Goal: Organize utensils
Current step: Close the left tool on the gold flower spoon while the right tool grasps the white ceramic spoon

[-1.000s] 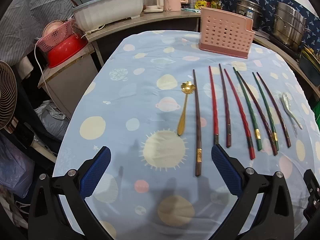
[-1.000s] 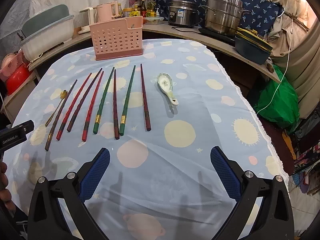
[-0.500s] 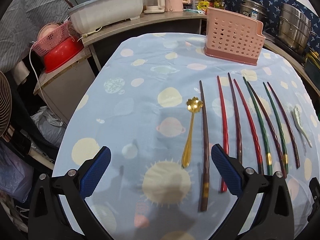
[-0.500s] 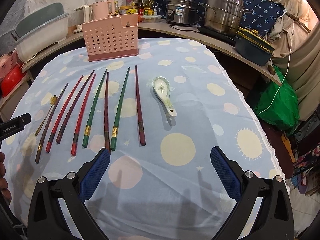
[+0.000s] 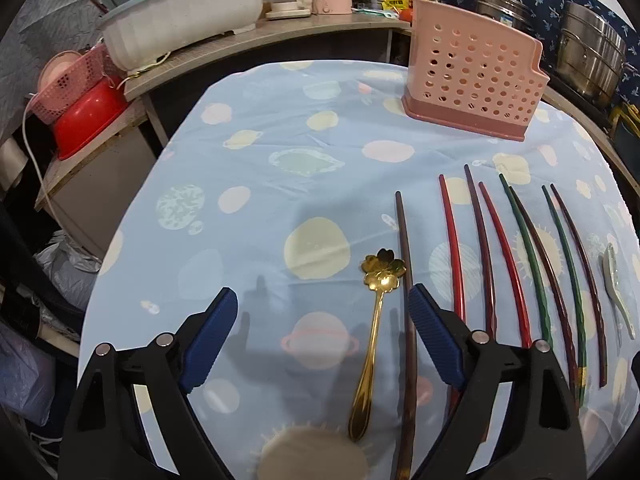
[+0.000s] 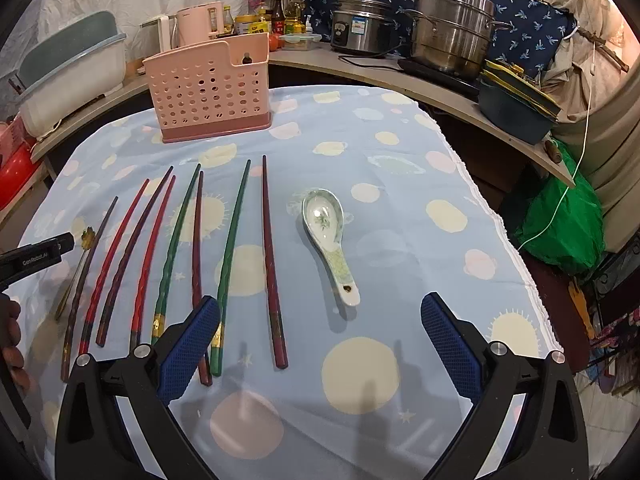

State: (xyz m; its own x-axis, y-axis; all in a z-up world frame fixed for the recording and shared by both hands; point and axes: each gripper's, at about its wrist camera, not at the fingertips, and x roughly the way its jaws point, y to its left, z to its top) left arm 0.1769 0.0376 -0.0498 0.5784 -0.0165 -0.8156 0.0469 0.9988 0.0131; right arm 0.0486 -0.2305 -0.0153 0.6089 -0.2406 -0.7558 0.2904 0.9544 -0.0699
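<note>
Utensils are lying in a row on the blue planet-print tablecloth (image 5: 260, 160): a gold flower-bowl metal spoon (image 5: 370, 336), eight red, green and dark-brown chopsticks (image 6: 224, 264), and a white ceramic soup spoon (image 6: 330, 240), all short of the perforated pink plastic holder (image 6: 208, 88). Left gripper (image 5: 322, 340) is closing with the gold spoon's handle between its jaws, pads not touching it; its right finger is hiding parts of the nearest chopsticks. Right gripper (image 6: 320, 344) is hanging wide open, gripping nothing, its left finger covering some chopstick ends.
</note>
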